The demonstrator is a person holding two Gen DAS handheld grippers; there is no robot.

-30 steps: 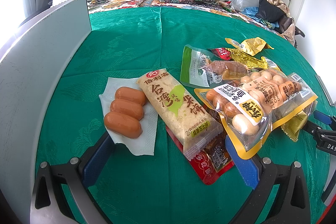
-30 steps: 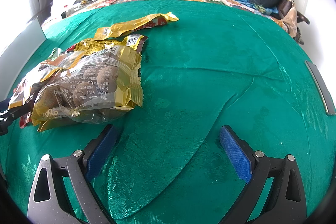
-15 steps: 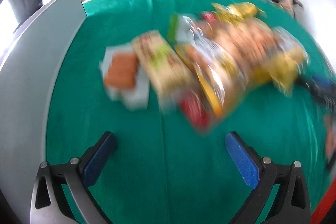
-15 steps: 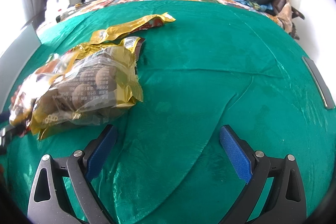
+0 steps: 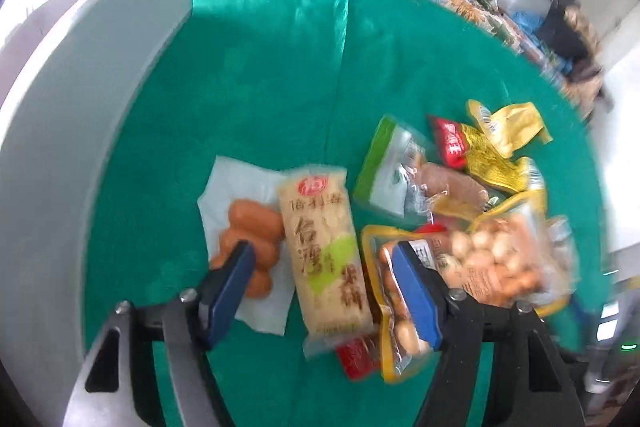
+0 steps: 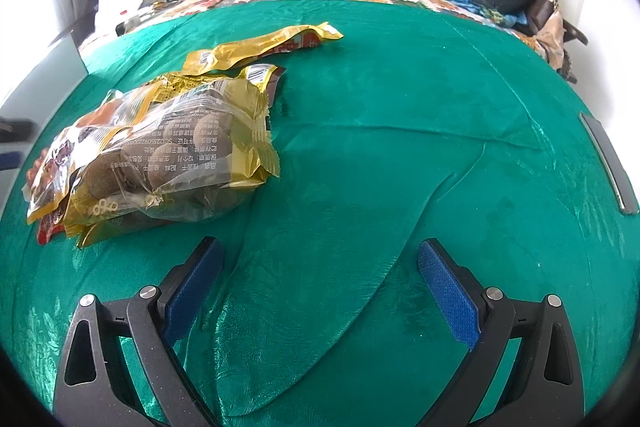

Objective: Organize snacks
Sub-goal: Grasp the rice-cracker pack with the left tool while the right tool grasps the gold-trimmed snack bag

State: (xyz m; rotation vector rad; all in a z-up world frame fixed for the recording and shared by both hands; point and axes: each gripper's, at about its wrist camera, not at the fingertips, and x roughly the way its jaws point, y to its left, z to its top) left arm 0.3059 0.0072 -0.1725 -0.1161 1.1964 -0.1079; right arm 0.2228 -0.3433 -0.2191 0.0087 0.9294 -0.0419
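Rice cracker pack between closing left gripper

Three loose sausages lay on one white napkin. One long rice-cracker pack sat beside them. One yellow-edged bag of mini sausages, one green-edged pouch, two small red packets, and two crinkled yellow wrappers made up the pile in the left wrist view. From the right wrist: one clear gold-trimmed bag of brown balls and one flat gold wrapper. Exact totals in the blurred heap were uncertain.
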